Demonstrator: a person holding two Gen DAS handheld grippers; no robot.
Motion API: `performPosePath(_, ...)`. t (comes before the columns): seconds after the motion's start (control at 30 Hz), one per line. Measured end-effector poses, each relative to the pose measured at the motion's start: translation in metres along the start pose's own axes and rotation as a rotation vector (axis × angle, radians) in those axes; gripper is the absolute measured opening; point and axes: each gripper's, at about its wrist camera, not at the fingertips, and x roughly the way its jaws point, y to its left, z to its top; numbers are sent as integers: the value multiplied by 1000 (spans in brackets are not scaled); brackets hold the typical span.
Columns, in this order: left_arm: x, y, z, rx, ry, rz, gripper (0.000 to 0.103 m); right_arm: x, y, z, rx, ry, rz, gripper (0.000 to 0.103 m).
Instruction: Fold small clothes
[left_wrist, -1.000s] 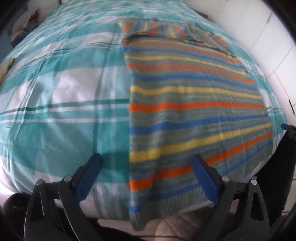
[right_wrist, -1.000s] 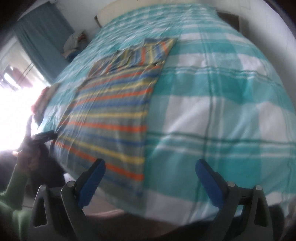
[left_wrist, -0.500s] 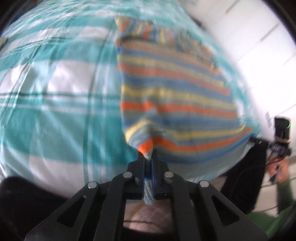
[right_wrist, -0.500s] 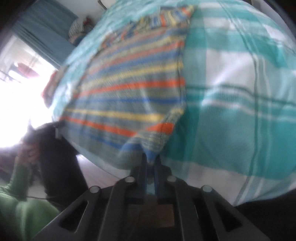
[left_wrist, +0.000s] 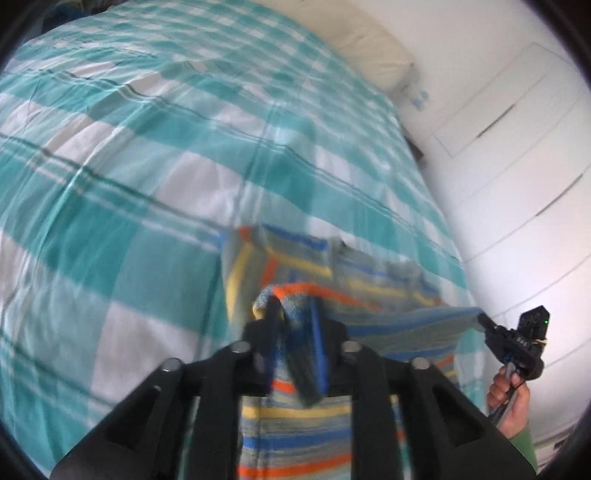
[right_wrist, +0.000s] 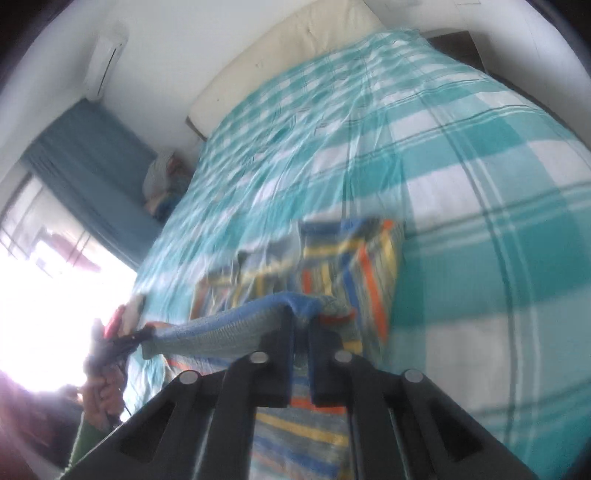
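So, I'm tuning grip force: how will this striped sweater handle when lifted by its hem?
Probably floppy: the sweater hangs loose between the left gripper and right gripper. Likely light, and its knit looks grippy.

Stripes on plaid
Sweater (left_wrist: 303, 435): grey with orange, yellow, blue stripes. Bed (left_wrist: 122, 206) cover: teal-and-white plaid. Curtain (right_wrist: 92, 173): dull blue. Sleeve (left_wrist: 522, 448): green.

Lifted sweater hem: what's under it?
Under the lifted sweater hem lies the rest of the striped sweater on the checked bedspread. The bedspread beneath it is covered.
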Motion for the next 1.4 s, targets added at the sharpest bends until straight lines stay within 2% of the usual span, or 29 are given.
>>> performPosePath(0.03,11,11,7,-53,16,64,60,17,-14,15,50,-25,-35,21)
performPosePath(0.07,16,20,10,-99,23,93,59,22,-27,25,89,-42,-82,49)
performPosePath(0.1,18,27,13,-118,25,79,59,24,-36,28,112,-54,-113,53)
performPosePath(0.17,5,33,4,-89,5,49,62,20,-40,25,103,-73,-83,53)
performPosePath(0.23,-9,34,-11,-17,1,60,74,5,-31,14,21,-68,-79,53)
performPosePath(0.3,-22,34,-33,49,15,79,76,-8,-21,-3,-67,-17,-106,53)
performPosePath(0.37,-33,35,-58,80,34,62,79,-20,-16,-26,-136,55,-111,53)
performPosePath(0.4,-37,35,-70,86,41,58,84,-27,-11,-42,-167,89,-115,53)
performPosePath(0.5,-32,27,-98,104,77,79,86,-35,-13,-78,-188,170,-123,53)
performPosePath(0.53,-25,21,-101,118,92,93,81,-32,-18,-87,-174,194,-130,54)
performPosePath(0.57,-20,16,-106,138,97,111,72,-28,-22,-96,-153,217,-133,54)
performPosePath(0.6,-13,10,-110,161,103,128,44,-25,-25,-102,-143,230,-120,54)
performPosePath(0.63,-6,4,-114,192,113,148,6,-19,-24,-107,-142,248,-98,52)
performPosePath(0.67,0,-2,-118,232,122,190,8,-12,-22,-109,-154,266,-85,33)
performPosePath(0.7,1,-4,-120,257,113,223,6,-8,-20,-112,-183,275,-127,13)
performPosePath(0.73,-2,-4,-121,262,108,232,6,-6,-21,-115,-197,272,-180,9)
performPosePath(0.83,-6,3,-121,236,104,219,6,-20,-29,-123,-150,266,-192,8)
performPosePath(0.9,0,1,-122,252,104,240,7,-18,-32,-126,-145,259,-196,8)
performPosePath(1.0,-6,-3,-129,261,75,274,20,-17,-25,-127,-185,227,-213,12)
performPosePath(1.03,-12,-2,-131,248,65,284,35,-22,-21,-127,-193,214,-215,24)
performPosePath(1.07,-22,-2,-134,236,42,299,45,-28,-19,-129,-196,204,-223,44)
performPosePath(1.1,-37,-2,-139,229,0,312,64,-36,-17,-131,-203,185,-233,53)
performPosePath(1.13,-50,-4,-144,226,-46,317,77,-49,-14,-134,-223,142,-255,64)
performPosePath(1.2,-76,-9,-155,226,-133,310,87,-71,-12,-143,-269,61,-313,74)
performPosePath(1.23,-85,-14,-160,228,-159,302,88,-82,-13,-147,-276,27,-339,78)
performPosePath(1.4,-96,-50,-179,292,-227,256,94,-109,-35,-163,-206,-58,-377,78)
